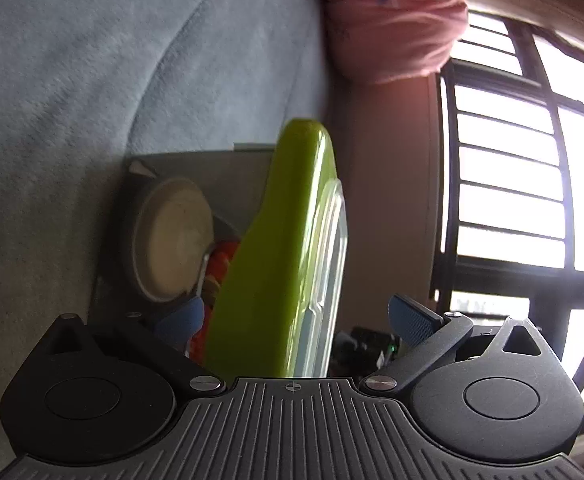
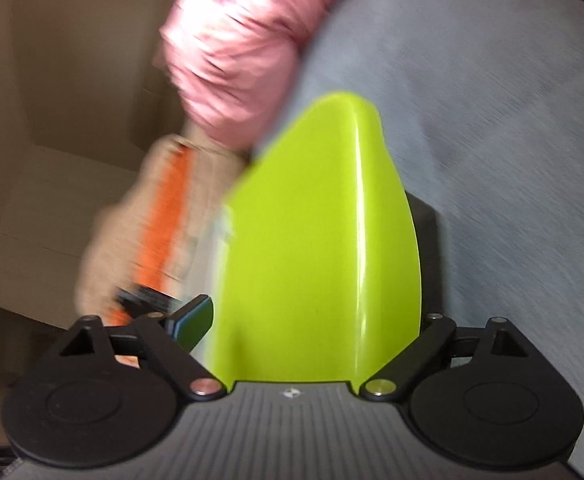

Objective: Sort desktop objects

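Observation:
A lime-green box with a clear plastic part (image 1: 280, 240) stands on edge between the fingers of my left gripper (image 1: 295, 308). That gripper is open: its right blue pad (image 1: 411, 320) stands well clear of the box, and its left pad (image 1: 180, 320) sits beside the green side. In the right wrist view the same green box (image 2: 315, 232) fills the whole gap of my right gripper (image 2: 315, 312). The left fingertip (image 2: 196, 320) lies against its edge and the right fingertip is hidden behind it. The box looks sharp while the background is blurred.
A grey bin (image 1: 196, 168) behind the box holds a round whitish lid (image 1: 172, 240) and something orange (image 1: 220, 264). Grey-blue fabric (image 1: 92, 80) fills the left, and a pink sleeve (image 1: 391, 20) and a barred window (image 1: 511, 180) lie to the right. A blurred hand with an orange handle (image 2: 160, 220) is left of the box.

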Tool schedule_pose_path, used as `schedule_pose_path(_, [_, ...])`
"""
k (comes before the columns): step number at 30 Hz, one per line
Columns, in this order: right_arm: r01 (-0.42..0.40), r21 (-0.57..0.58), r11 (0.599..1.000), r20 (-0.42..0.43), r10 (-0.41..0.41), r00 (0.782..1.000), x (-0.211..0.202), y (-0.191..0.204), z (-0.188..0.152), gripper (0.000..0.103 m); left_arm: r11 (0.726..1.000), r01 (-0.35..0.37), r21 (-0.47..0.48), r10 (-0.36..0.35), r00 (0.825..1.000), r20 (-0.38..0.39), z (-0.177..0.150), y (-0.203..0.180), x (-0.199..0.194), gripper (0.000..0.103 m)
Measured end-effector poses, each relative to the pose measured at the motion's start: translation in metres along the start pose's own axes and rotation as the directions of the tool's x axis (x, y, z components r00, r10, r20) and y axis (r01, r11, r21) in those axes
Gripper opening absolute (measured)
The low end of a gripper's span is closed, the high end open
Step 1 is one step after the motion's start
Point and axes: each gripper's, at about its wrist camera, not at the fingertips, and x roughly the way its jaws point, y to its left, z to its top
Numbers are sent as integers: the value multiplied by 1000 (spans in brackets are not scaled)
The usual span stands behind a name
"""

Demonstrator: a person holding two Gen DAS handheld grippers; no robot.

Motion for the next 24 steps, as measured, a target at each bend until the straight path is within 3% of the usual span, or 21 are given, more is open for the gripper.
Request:
schedule_pose_path(5, [29,46,999,30,-30,999,-7,-3,-25,91,998,-48,-29,51,990,133,-9,-5,-36,103])
schedule_pose_path(7, [35,90,995,78,-42,996,-17,-7,-33,91,995,-96,40,87,977,193,-29,-18,-54,103])
schedule_pose_path(9, [56,159,986,182,-85,980,-40,-7,-50,91,981,-151,123,117,963,244,-53,-33,-70,103])
schedule_pose_path(12, [80,182,980,303,-133,944,-77,9,-92,91,902,-255,347,199,961,190,-114,-71,-64,103])
schedule_pose_path(14, [131,104,986,279,-156,948,-91,33,-124,93,820,-332,466,326,940,97,-153,-89,-37,103])
schedule_pose_path(16, [189,12,982,211,-187,959,-84,62,-149,95,744,-415,523,466,884,39,-181,-89,-3,103])
schedule_pose_path(18, [277,-60,959,140,-267,953,-63,82,-164,95,688,-511,515,589,808,14,-195,-80,34,103])
schedule_pose_path(19, [322,-100,941,121,-310,943,-50,90,-168,95,648,-578,496,647,761,41,-199,-74,50,103])
schedule_pose_path(22, [458,-217,862,142,-437,888,-7,107,-174,93,486,-771,411,783,593,188,-207,-59,84,103])
schedule_pose_path(23, [501,-241,831,144,-480,866,7,112,-175,89,452,-809,376,804,552,221,-210,-55,91,103])
schedule_pose_path(24, [535,-258,804,147,-515,845,20,116,-176,88,437,-832,342,817,526,236,-211,-52,96,103])
